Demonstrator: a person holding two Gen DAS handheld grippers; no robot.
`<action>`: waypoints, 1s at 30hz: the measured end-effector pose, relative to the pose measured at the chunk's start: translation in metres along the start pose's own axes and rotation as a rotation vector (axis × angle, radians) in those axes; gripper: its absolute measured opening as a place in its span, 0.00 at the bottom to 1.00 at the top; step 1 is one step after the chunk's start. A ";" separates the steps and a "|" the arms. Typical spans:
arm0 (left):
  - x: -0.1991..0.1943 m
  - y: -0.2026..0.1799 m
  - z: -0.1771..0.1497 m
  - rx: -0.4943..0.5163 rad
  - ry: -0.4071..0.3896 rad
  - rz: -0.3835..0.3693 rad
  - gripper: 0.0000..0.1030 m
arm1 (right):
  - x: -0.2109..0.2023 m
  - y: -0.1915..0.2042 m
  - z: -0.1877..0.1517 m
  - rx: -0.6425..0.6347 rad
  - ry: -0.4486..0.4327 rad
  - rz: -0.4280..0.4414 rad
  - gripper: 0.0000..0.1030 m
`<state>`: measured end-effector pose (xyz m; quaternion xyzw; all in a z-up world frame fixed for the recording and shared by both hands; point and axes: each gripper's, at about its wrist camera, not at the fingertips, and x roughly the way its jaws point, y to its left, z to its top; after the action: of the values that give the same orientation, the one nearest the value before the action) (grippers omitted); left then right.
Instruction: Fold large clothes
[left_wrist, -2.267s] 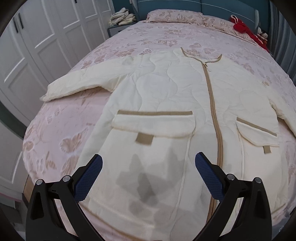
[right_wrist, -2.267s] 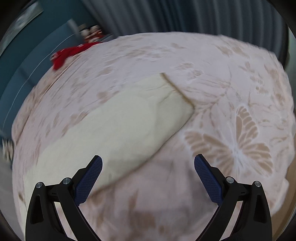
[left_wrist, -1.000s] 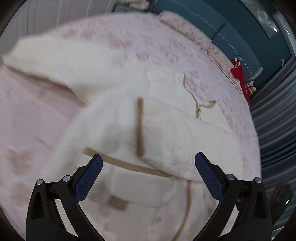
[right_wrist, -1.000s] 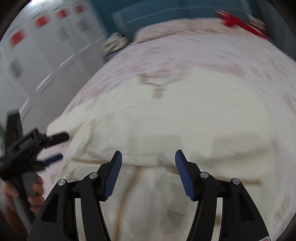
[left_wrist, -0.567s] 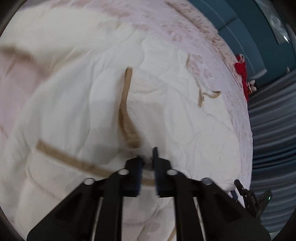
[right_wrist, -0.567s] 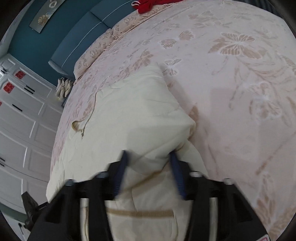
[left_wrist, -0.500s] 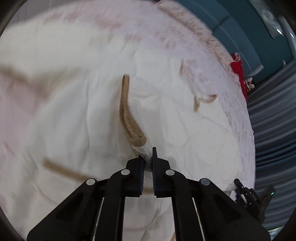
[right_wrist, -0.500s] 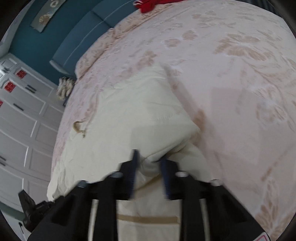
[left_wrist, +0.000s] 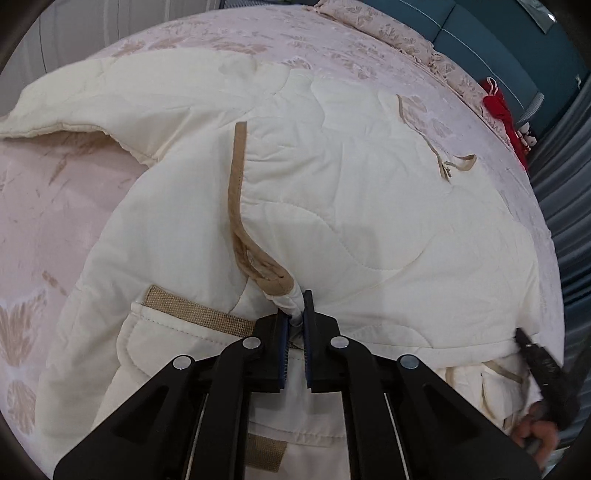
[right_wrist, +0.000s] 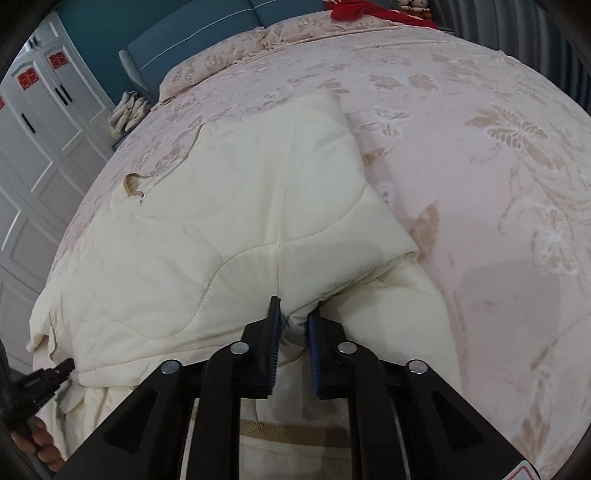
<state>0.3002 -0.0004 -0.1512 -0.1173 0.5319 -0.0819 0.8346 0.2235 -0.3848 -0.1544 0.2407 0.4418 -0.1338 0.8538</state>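
A cream quilted jacket (left_wrist: 332, 192) with tan trim lies on the pink floral bed (left_wrist: 44, 221). Its right sleeve is folded across the chest. My left gripper (left_wrist: 297, 317) is shut on the cuff of that sleeve, next to the tan cuff band (left_wrist: 236, 206), above a pocket flap (left_wrist: 192, 314). In the right wrist view the jacket (right_wrist: 221, 229) shows its folded right side. My right gripper (right_wrist: 293, 325) is shut on a bunch of the folded fabric at the jacket's right edge. The other sleeve (left_wrist: 92, 99) lies spread to the left.
A pillow (right_wrist: 221, 55) and red cloth (right_wrist: 369, 13) lie at the head of the bed by a teal headboard (right_wrist: 184, 33). White wardrobe doors (right_wrist: 33, 129) stand on the left, grey curtains (left_wrist: 561, 184) on the right. Bare bedspread (right_wrist: 498, 203) lies right of the jacket.
Both grippers went from open to shut on the jacket. The right sleeve now lies folded over the chest. The views have steadied.
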 end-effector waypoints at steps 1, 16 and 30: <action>-0.003 0.001 0.000 0.004 -0.007 0.000 0.08 | -0.006 -0.001 0.001 0.007 0.000 -0.011 0.18; -0.039 -0.048 0.006 0.105 -0.110 -0.015 0.34 | -0.044 0.120 -0.030 -0.254 -0.007 0.075 0.21; 0.013 -0.058 -0.027 0.209 -0.135 0.056 0.34 | 0.012 0.125 -0.080 -0.308 0.034 0.033 0.18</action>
<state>0.2803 -0.0629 -0.1574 -0.0202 0.4662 -0.1053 0.8782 0.2306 -0.2365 -0.1672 0.1163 0.4675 -0.0461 0.8751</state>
